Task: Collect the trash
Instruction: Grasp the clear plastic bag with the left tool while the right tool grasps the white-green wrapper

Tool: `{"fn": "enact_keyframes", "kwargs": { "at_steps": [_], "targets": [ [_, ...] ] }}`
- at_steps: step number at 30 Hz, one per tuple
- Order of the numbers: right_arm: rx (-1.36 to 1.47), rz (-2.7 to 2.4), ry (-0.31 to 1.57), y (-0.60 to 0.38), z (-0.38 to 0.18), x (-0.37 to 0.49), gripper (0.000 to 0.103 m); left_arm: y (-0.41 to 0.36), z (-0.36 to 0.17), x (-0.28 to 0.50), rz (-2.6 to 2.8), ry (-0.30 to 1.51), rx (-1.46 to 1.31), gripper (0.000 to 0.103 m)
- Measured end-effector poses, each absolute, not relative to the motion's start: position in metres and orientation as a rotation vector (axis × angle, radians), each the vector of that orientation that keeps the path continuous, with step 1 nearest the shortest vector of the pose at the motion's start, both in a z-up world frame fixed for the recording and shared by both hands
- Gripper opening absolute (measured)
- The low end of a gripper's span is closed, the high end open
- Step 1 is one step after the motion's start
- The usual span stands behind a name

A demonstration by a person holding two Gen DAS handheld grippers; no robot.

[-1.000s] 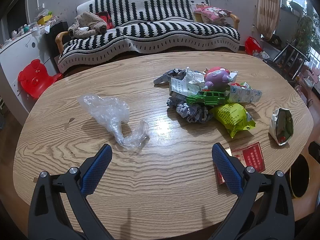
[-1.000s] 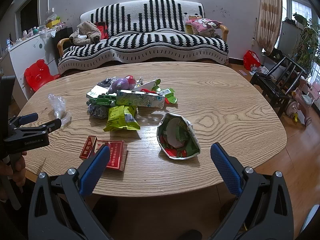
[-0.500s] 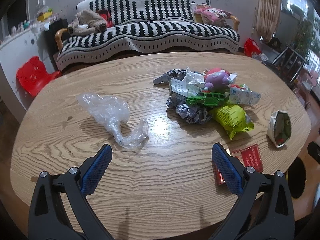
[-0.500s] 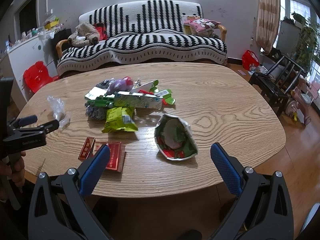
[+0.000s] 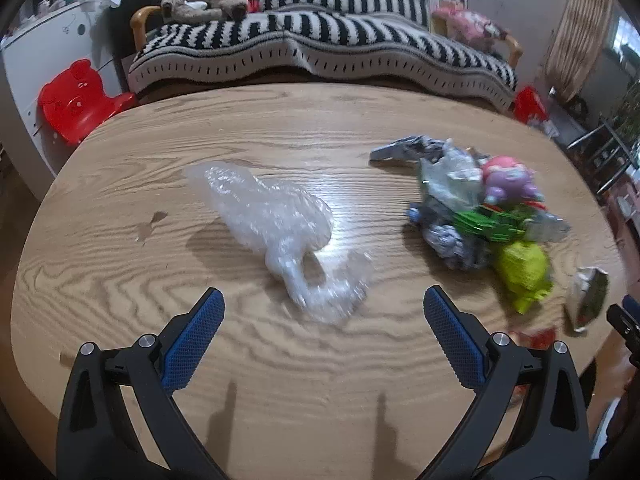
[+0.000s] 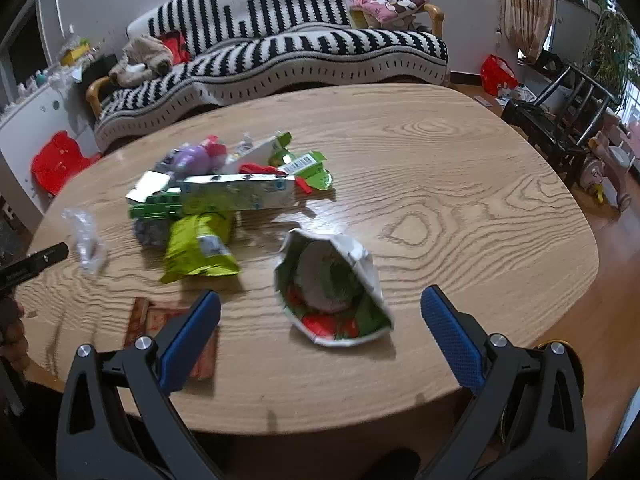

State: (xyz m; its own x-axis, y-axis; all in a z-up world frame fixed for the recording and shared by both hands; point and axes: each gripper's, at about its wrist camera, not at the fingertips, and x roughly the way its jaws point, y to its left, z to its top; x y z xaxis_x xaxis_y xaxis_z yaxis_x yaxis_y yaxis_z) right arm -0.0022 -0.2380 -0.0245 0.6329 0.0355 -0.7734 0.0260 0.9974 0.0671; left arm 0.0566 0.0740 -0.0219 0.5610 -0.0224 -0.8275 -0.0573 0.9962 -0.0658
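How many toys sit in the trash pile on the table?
2. A green toy car lies at the pile's near left edge, and a purple and pink toy figure sits just behind it on the far side. Wrappers overlap there, so a smaller one may be hidden.

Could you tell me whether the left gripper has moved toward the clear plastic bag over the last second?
Yes. The left gripper has advanced over the table: the clear plastic bag now lies just ahead of its open fingertips.

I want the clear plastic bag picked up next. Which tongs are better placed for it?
Left. The left tongs are open with the clear plastic bag right ahead between their tips; the right tongs face the opened snack bag instead.
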Motion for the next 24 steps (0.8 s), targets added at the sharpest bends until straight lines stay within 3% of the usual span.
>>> {"fn": "enact_keyframes", "kwargs": {
  "at_steps": [8,11,13,15,18,21,24],
  "targets": [
    [-0.031,-0.003,0.931,-0.237,-0.057,0.039,0.097,0.074,-0.055,0.112,0.089,1.005,0.024,0.097],
    [-0.013,-0.002,0.947,-0.244,-0.068,0.052,0.097,0.075,-0.061,0.117,0.102,1.006,0.039,0.091],
    [-0.016,0.001,0.959,-0.247,-0.073,0.057,0.092,0.075,-0.063,0.116,0.101,1.007,0.025,0.076],
    [-0.011,0.020,0.989,-0.248,-0.079,0.059,0.071,0.073,-0.067,0.116,0.086,1.019,0.036,0.061],
    [-0.023,0.026,1.003,-0.249,-0.081,0.056,0.065,0.070,-0.065,0.114,0.076,1.007,0.059,0.033],
    [-0.009,0.042,0.987,-0.251,-0.072,0.049,0.061,0.069,-0.058,0.112,0.064,1.002,0.033,0.024],
    [0.012,0.052,0.947,-0.255,-0.057,0.040,0.061,0.059,-0.046,0.104,0.042,0.981,0.022,0.021]
  ]
}}
